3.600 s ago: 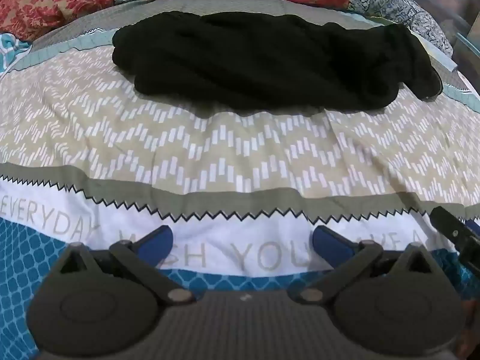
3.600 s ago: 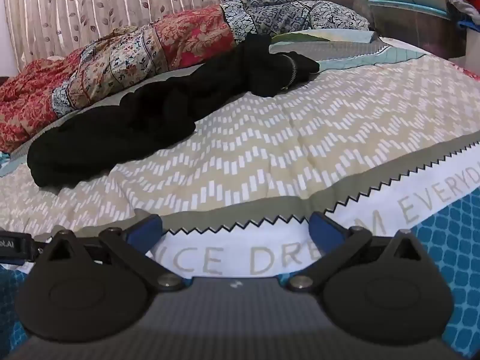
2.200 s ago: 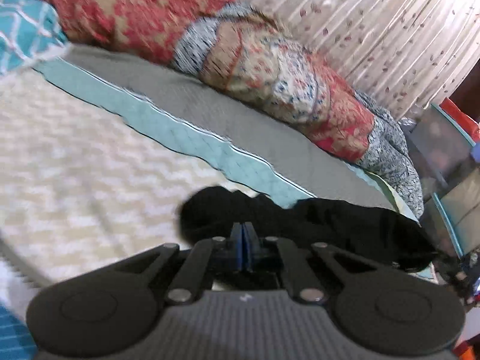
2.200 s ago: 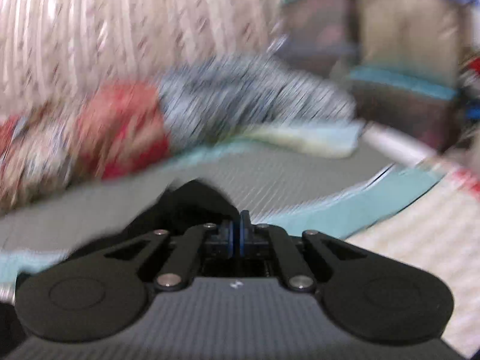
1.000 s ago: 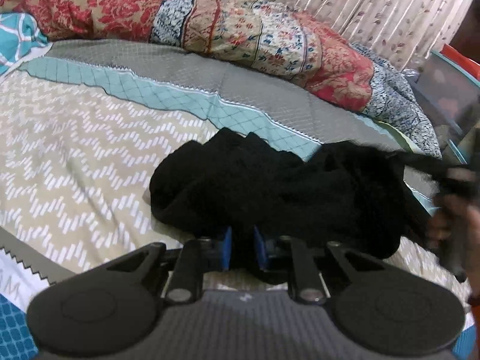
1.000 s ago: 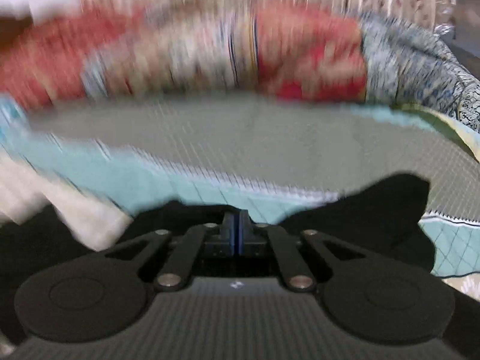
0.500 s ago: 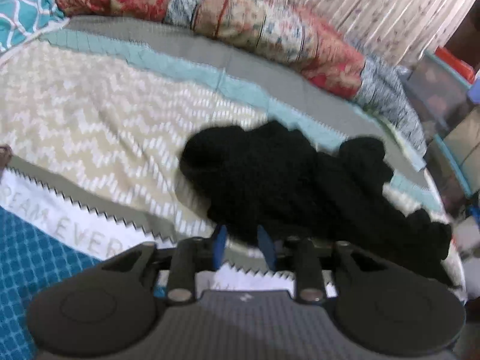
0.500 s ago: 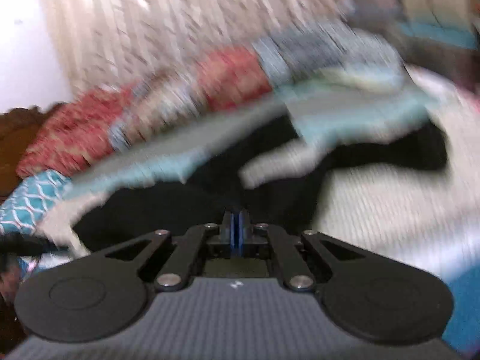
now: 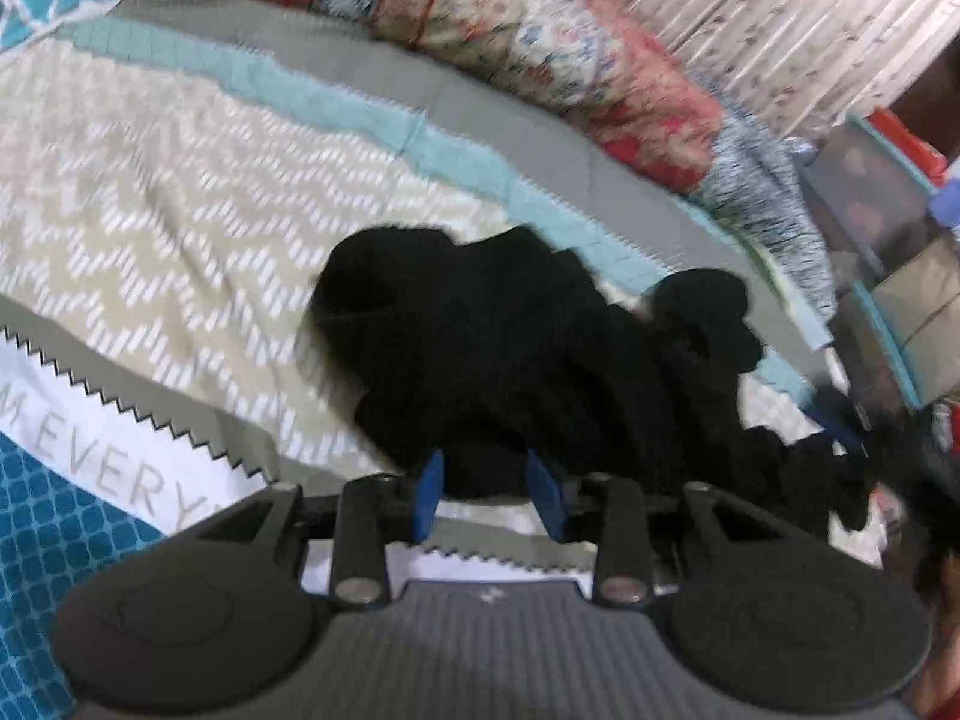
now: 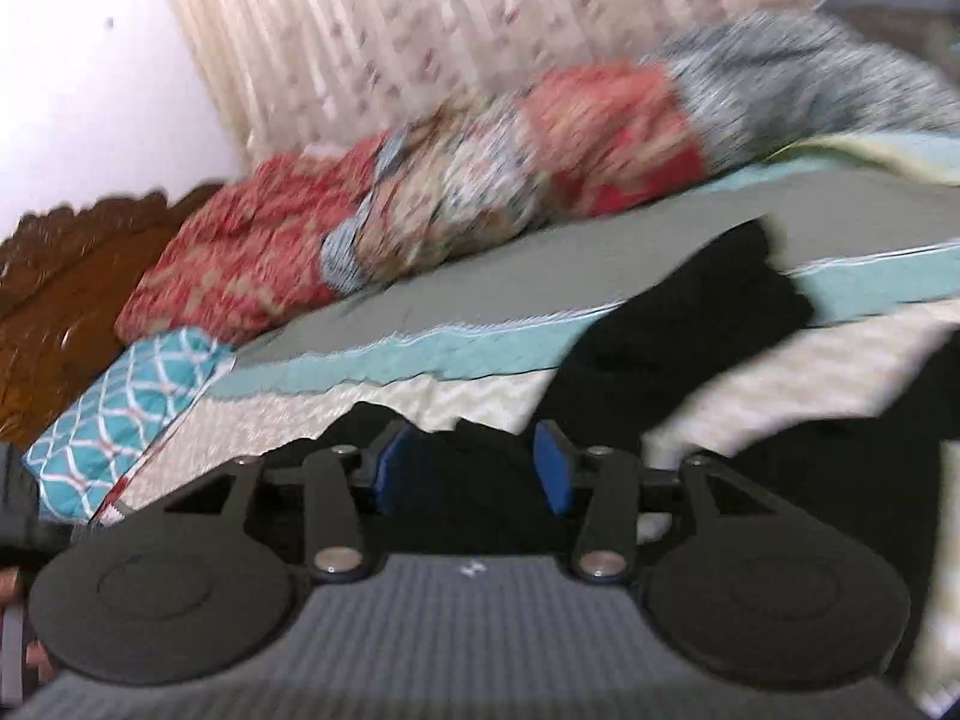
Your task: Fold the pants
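The black pants (image 9: 540,360) lie bunched on the patterned bedspread (image 9: 150,192), one leg trailing off to the right. My left gripper (image 9: 487,483) sits at their near edge. Its blue pads (image 9: 429,495) stand apart, with the cloth's hem between the tips and not pinched. In the right wrist view the pants (image 10: 678,324) spread from the teal stripe down to my right gripper (image 10: 474,468). Its jaws are opening, and black cloth lies loose between the blue pads (image 10: 552,474). The picture is blurred.
A rolled red floral quilt (image 9: 540,42) runs along the far side of the bed before a pale curtain (image 10: 420,30). A teal pillow (image 10: 126,396) and a wooden headboard (image 10: 72,276) are at the left. Storage boxes (image 9: 870,204) stand off the bed's right end.
Both grippers had shut on the pants and dragged them toward the bed's near side. The left jaws have since parted. The right jaws, shut half a second ago, now stand apart.
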